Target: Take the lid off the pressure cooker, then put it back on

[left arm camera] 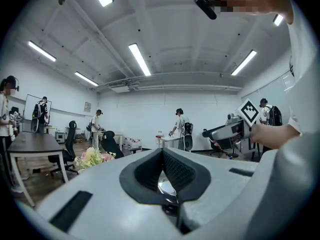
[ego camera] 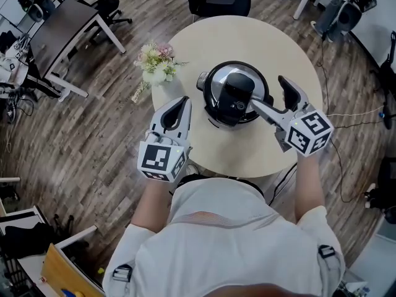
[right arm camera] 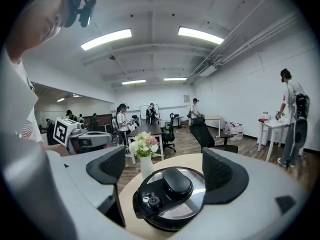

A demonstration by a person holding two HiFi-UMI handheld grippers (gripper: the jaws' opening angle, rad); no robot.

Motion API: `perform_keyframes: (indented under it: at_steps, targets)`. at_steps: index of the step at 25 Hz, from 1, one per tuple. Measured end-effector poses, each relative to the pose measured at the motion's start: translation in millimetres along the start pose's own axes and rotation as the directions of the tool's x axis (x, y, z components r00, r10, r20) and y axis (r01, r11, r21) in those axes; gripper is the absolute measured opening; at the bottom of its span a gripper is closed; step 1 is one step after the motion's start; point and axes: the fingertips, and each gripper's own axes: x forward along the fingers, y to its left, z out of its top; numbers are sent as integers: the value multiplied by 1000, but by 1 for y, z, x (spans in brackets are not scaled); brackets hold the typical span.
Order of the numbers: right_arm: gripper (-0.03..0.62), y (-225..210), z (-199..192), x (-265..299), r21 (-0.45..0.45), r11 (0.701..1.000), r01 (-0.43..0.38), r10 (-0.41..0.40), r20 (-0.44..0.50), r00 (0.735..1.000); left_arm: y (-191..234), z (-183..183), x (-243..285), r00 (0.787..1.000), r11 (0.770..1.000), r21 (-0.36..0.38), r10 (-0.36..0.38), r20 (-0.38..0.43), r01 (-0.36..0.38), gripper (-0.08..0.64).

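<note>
**A:** Where do we find the cooker?

**B:** We see the round black pressure cooker (ego camera: pixel 210 117) in the middle of the round, pale wooden table (ego camera: pixel 247 39). Its lid (ego camera: pixel 218 79) of polished steel with a black rim sits on the pot. A broad black plastic handle (ego camera: pixel 235 94) runs across the top. With the lid on, we cannot see what the pot holds.

**A:** And the right claw?

**B:** The right gripper (ego camera: pixel 267 91), grey with dark ribbed pads, comes in from the right with its jaws spread wide. In its own view the lid and handle show between the two pads. Neither pad presses on them, so it has hold of nothing. In the head view the nearer jaw reaches the lid's right edge, and we cannot tell whether it touches.

**A:** The left one?

**B:** The left gripper (ego camera: pixel 184 103) hovers to the near left of the cooker, over the table's near-left edge and apart from the pot. In its own view we see its jaws closed together at the tips, with nothing gripped.

**A:** Any other containers?

**B:** We see a slim white vase (right arm camera: pixel 146 166) standing upright near the table's left edge, to the left of the cooker. It holds a bunch of pink, white and green flowers (ego camera: pixel 156 64). Off the table, a dark desk (ego camera: pixel 62 26) stands at the far left. A black office chair (ego camera: pixel 219 2) stands just beyond the table's far edge.
</note>
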Motion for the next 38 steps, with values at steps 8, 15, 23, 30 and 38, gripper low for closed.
perform_keyframes:
  at_steps: [8, 15, 23, 30, 38]
  targets:
    - [460, 4, -4, 44, -173, 976, -130, 79, -271, 959, 3, -4, -8, 1000, 1000, -12, 4, -2, -4, 5]
    - [460, -13, -48, 92, -237, 941, -240, 68, -566, 822, 10, -10, -15, 1000, 999, -31, 19, -8, -19, 5]
    - [460, -20, -110, 136, -198, 923, -330, 73, -751, 656, 27, -25, -29, 997, 996, -62, 69, -30, -70, 5]
    - [460, -21, -131, 136, -181, 900, -397, 70, -837, 543, 33, -35, -37, 995, 993, -78, 88, -49, -91, 5]
    - [460, -25, -137, 137, -140, 907, -398, 70, -880, 469, 32, -36, -44, 994, 992, -86, 91, -53, -95, 5]
